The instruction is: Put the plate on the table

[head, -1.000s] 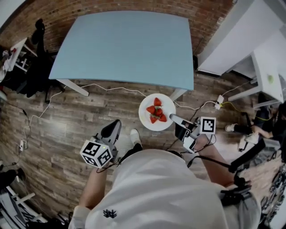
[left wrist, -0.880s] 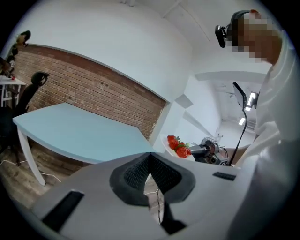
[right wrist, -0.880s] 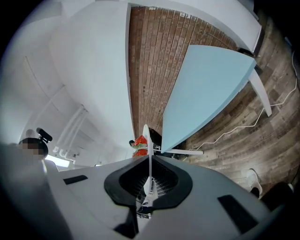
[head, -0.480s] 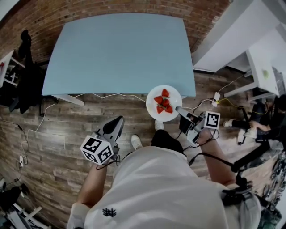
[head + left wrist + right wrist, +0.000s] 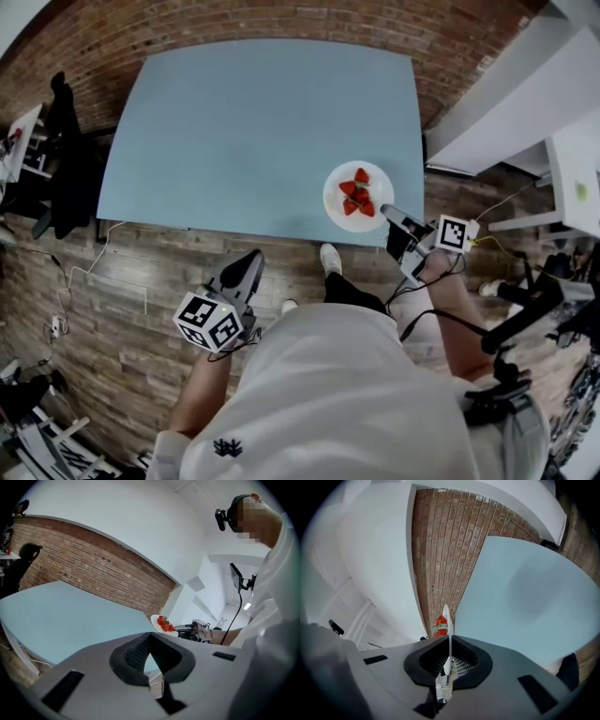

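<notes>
A white plate (image 5: 359, 196) with several strawberries (image 5: 357, 195) hangs over the near right corner of the light blue table (image 5: 253, 131). I cannot tell whether it touches the tabletop. My right gripper (image 5: 391, 216) is shut on the plate's near rim. In the right gripper view the plate (image 5: 446, 620) stands edge-on between the pads, with the strawberries (image 5: 439, 625) to its left. My left gripper (image 5: 246, 267) hangs over the floor in front of the table, shut and empty (image 5: 150, 641). Its view shows the plate (image 5: 164, 625) and the right gripper (image 5: 190, 630) at the table's edge.
A brick wall (image 5: 281, 19) runs behind the table. White furniture (image 5: 525, 103) stands to the right, and dark clothing (image 5: 61, 159) hangs at the left. Cables (image 5: 103, 244) trail over the wooden floor. The person's shoe (image 5: 330, 258) is just before the table's near edge.
The right gripper has carried the plate forward, from over the floor to over the table's near right corner. The person has stepped closer to the table, and the left gripper came along.
</notes>
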`<state>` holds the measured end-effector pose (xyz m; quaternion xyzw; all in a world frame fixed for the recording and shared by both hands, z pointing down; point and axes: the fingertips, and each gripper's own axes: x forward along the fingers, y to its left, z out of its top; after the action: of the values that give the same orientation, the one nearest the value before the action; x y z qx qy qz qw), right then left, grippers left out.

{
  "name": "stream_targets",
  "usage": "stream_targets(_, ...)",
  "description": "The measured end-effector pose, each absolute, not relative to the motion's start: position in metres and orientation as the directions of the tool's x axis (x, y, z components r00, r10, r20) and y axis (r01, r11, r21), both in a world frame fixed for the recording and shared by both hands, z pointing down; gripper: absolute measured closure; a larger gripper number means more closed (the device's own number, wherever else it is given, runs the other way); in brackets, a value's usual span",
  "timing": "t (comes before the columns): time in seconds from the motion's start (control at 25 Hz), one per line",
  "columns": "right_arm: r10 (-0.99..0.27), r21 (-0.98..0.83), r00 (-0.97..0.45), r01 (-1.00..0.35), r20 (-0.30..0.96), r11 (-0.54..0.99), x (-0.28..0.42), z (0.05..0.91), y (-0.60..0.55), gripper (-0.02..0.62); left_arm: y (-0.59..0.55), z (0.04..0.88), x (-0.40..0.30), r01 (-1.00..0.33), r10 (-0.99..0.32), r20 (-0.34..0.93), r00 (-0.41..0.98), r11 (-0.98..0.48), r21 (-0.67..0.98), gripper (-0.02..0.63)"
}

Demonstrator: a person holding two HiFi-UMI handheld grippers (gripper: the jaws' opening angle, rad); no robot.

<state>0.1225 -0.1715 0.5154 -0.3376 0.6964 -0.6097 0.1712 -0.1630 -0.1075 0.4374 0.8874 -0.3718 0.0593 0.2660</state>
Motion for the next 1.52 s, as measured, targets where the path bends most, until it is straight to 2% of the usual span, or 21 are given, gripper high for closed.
stream_targets(0.4,-0.643,-0.96,-0.733,-0.279,0.221,-0.012,0.181,0.552,-0.376,0.581,-0.217,0.41,-0.115,-0.764,-0.701,0.34,0.626,-0.466,0.445,0.604)
stream_targets(0.8,-0.625,-0.947,-0.724,-0.308,0.293,-0.087,0.196,0.614,-0.476,0.581,-0.225,0.405,-0.117,-0.841,-0.774,0.385,0.502,-0.333,0.426,0.604)
stream_targets(1.04,-0.611,-0.937,-0.717,-0.321,0.337,-0.139,0.197,0.652,-0.518,0.581,-0.23,0.408,-0.118,-0.866,-0.785,0.422,0.453,-0.277,0.416,0.604)
stream_targets(1.52,-0.604,-0.905,-0.68,-0.374,0.416,-0.203,0.212,0.685,-0.535,0.581,-0.235,0.413,-0.114,-0.856,-0.782,0.429,0.452,-0.246,0.454,0.604)
